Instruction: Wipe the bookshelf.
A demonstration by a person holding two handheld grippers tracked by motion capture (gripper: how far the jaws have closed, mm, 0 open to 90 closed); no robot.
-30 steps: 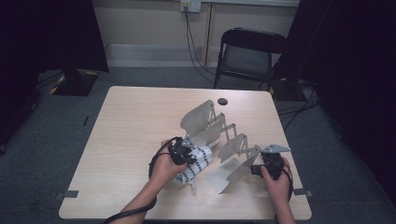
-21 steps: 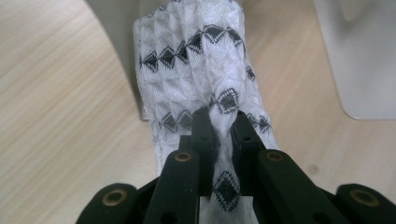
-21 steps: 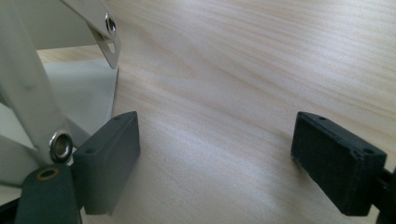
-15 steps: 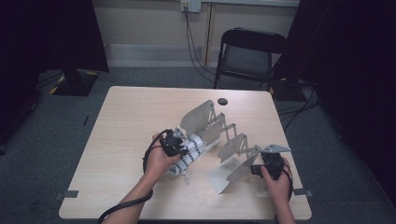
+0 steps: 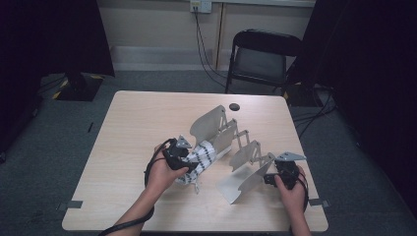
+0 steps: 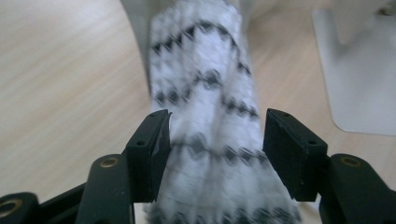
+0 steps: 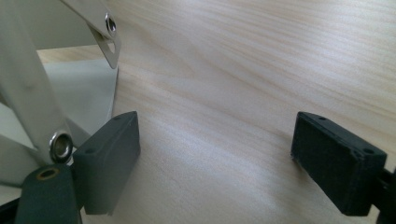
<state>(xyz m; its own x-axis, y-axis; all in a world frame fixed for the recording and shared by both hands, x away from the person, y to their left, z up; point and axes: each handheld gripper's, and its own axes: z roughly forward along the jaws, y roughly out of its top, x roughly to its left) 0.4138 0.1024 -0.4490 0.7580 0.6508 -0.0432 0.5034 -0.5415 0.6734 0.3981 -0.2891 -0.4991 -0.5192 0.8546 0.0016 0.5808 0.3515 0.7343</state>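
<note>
Since our left tongs [image 6: 212, 140] have just been opening, the black-and-white patterned cloth [image 6: 205, 107] now lies loose between the jaws; the pads [image 6: 152, 149] stand roughly half apart with a gap at the right pad, so we judge the grip released. From the high view, the cloth [image 5: 199, 160] lies on the table [image 5: 128, 128] against the near side of the grey folding rack [image 5: 231, 137], directly ahead of the left tongs [image 5: 184, 160]. Its long axis runs straight away from those jaws toward the rack, so any re-grip would come along that line. Our right tongs [image 7: 215, 154] are wide open over bare wood with nothing between them, the left jaw just beside a riveted bar of the rack [image 7: 28, 102]. In the high view the right tongs [image 5: 275, 177] sit at the rack's near end, well apart from the cloth, so the left hand is clearly nearer.
</note>
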